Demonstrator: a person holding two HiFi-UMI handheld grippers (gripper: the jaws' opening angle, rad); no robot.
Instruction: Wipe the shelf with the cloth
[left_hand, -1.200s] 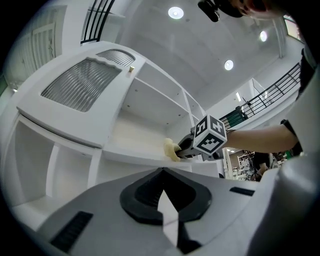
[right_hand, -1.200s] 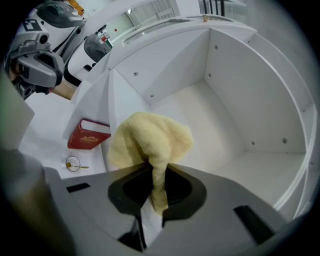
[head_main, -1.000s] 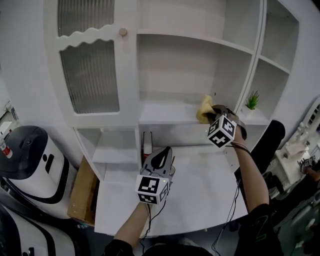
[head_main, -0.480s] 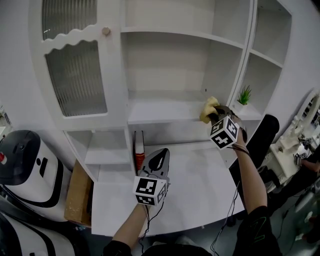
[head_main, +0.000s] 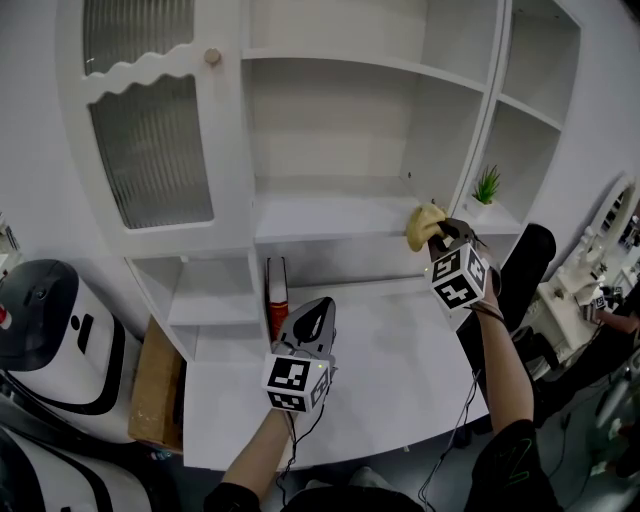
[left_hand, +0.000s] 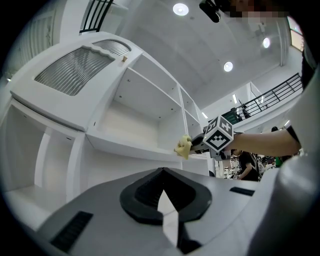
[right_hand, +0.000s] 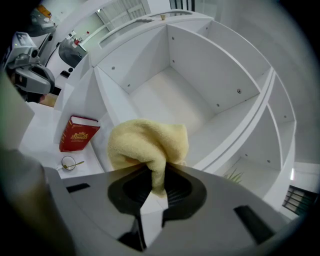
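Observation:
The yellow cloth (head_main: 423, 225) is bunched at the front right edge of the white middle shelf (head_main: 330, 215). My right gripper (head_main: 443, 236) is shut on it. The right gripper view shows the cloth (right_hand: 147, 142) pinched between the jaws of my right gripper (right_hand: 156, 176), with the shelf (right_hand: 170, 100) behind it. My left gripper (head_main: 308, 325) hovers over the desk top (head_main: 400, 370) below, shut and holding nothing. The left gripper view looks past my left gripper (left_hand: 162, 172) up to the cloth (left_hand: 183, 146) at the shelf edge.
A small green plant (head_main: 487, 187) stands in the narrow compartment right of the cloth. A red book (head_main: 276, 300) stands upright under the shelf. A ribbed-glass cabinet door (head_main: 150, 150) closes the left side. A cardboard box (head_main: 160, 385) and a white appliance (head_main: 50, 330) sit at the left.
My right gripper has carried the cloth to the right along the shelf, toward its front right corner. The left gripper has hardly moved.

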